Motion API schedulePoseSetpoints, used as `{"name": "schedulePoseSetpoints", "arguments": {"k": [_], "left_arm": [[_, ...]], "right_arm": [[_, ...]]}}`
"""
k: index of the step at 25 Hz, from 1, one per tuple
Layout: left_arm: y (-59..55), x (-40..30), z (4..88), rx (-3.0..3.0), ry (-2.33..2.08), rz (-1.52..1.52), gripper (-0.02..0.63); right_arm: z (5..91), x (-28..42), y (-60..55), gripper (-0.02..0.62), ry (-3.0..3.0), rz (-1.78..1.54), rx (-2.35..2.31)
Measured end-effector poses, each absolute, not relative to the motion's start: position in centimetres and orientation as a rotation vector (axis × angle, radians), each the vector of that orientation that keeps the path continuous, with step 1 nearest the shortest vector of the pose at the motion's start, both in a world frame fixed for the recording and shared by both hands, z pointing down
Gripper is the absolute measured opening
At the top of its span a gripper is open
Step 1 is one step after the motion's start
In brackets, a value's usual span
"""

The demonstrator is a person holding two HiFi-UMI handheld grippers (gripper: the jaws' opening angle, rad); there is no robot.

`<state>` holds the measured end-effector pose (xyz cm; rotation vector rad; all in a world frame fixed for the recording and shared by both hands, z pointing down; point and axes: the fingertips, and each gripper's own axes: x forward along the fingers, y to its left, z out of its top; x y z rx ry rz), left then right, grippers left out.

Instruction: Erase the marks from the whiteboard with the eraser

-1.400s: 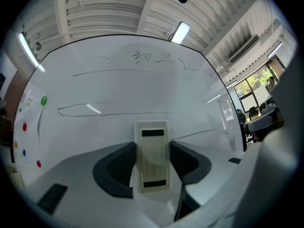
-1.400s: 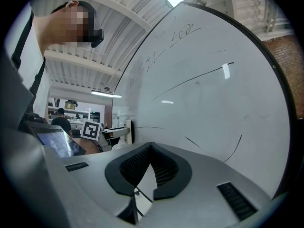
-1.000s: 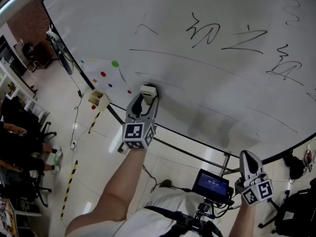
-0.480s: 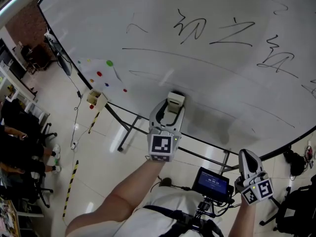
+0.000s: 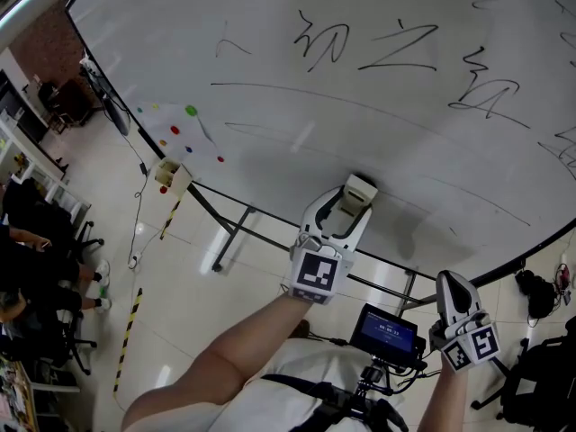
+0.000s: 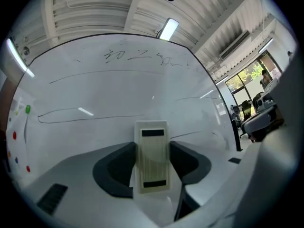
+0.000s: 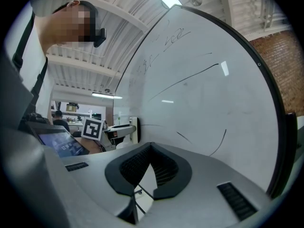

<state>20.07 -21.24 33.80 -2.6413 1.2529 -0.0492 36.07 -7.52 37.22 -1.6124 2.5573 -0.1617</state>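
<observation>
Small cream box hangs on the frame at the whiteboard's lower left corner, 9 o'clock in the head view. Can't make out its contents. Coloured magnet dots sit on the board at 1 o'clock of the box.

Left gripper is just right of frame centre and points at the board's lower part. Its fingers are clamped on the eraser, one on each long side and roughly halfway open to fit it. The eraser's far end is at the board surface. It looks to be in contact, not certain.

Eraser: off-white rectangular block with a ribbed back face and a dark rectangular strip near each end. It sits square between the fingers and sticks out past the tips.

Marks: dark handwritten scribbles run along the top of the board, 11 to 2 o'clock of the eraser and well apart from it. Long thin strokes cross the middle and lower board. The patch right around the eraser looks bare.

Small monitor on the person's chest rig at 5 o'clock.

Right gripper is further right at 4 to 5 o'clock, off the board. Its fingers are together with nothing between them.
</observation>
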Motion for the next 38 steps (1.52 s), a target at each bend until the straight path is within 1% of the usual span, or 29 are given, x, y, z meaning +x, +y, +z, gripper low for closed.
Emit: {"name": "schedulePoseSetpoints", "arguments": {"k": [2,5,8,11,14,17,19,22,27,31,34,36,38], "left_arm": [[-22.3,17.7,33.4,-2.661,1.318,-0.009,0.265],[-24.6,12.4,33.2,-2.659,1.398,0.054,0.265],[-27.2,6.7,33.5,-2.588,1.475,0.053,0.266],[-29.3,1.4,33.8,-2.507,1.649,0.04,0.265],[-29.9,-0.2,34.0,-2.467,1.742,0.038,0.265],[-29.4,1.5,34.3,-2.447,1.791,0.037,0.265],[-28.3,3.9,34.2,-2.447,1.782,0.045,0.265],[-25.8,9.5,34.2,-2.509,1.678,0.056,0.265],[-21.4,19.1,33.3,-2.561,1.381,0.014,0.265],[-19.7,23.0,33.2,-2.585,1.356,-0.009,0.265],[-17.9,26.6,34.1,-2.603,1.232,-0.093,0.266],[-17.2,27.5,34.8,-2.609,1.187,-0.138,0.266],[-17.2,27.5,34.7,-2.61,1.141,-0.09,0.267]], "right_arm": [[37.2,36.2,-7.6,0.018,2.553,-0.16,-1.613],[37.0,35.9,-7.9,0.018,2.551,-0.152,-1.606],[36.6,35.6,-8.3,0.018,2.55,-0.14,-1.602],[36.3,35.4,-8.6,0.018,2.546,-0.131,-1.604],[36.1,35.1,-8.8,0.018,2.541,-0.127,-1.606],[36.1,34.9,-8.7,0.018,2.534,-0.132,-1.608],[36.1,34.9,-8.8,0.018,2.532,-0.138,-1.608],[36.1,35.3,-8.9,0.018,2.575,-0.12,-1.614],[34.9,36.2,-8.7,0.018,2.649,-0.045,-1.592],[34.6,37.0,-8.3,0.018,2.648,-0.041,-1.574],[34.9,37.0,-8.1,0.018,2.653,-0.052,-1.561],[35.0,36.8,-8.0,0.018,2.66,-0.052,-1.55],[34.8,36.8,-8.0,0.018,2.665,-0.048,-1.538]]}}
